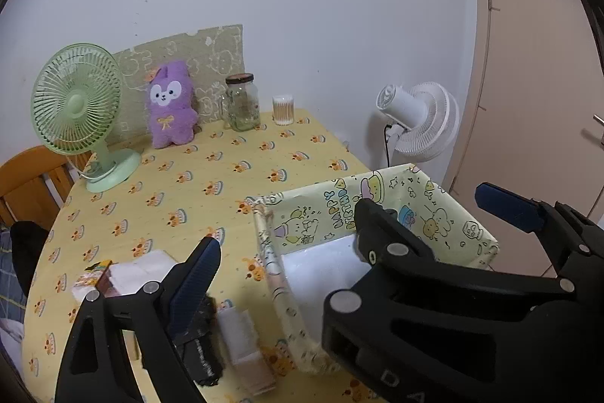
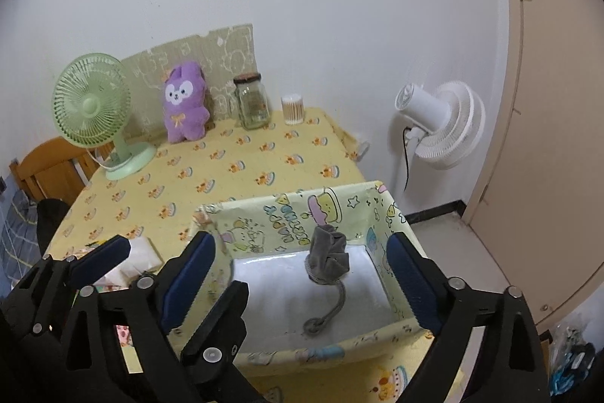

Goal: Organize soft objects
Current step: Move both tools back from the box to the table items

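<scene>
A yellow cartoon-print fabric box (image 2: 264, 214) stands at the table's near right edge; it also shows in the left wrist view (image 1: 434, 199). A grey soft pouch with a cord (image 2: 328, 257) lies inside it on the white bottom. My right gripper (image 2: 300, 274) is open and empty, its fingers spread over the box. My left gripper (image 1: 353, 227) is open and empty, over the box's left wall. It shows in the right wrist view (image 2: 145, 263) to the left. A purple plush rabbit (image 1: 170, 104) leans at the back. A black soft item (image 1: 205, 346) lies near the left finger.
A green desk fan (image 1: 79, 101), a glass jar (image 1: 241, 102) and a cotton-swab tub (image 1: 283, 109) stand at the back of the yellow tablecloth. White tissue packs (image 1: 128, 270) lie near the front left. A white floor fan (image 1: 419, 123) stands beyond the table's right edge.
</scene>
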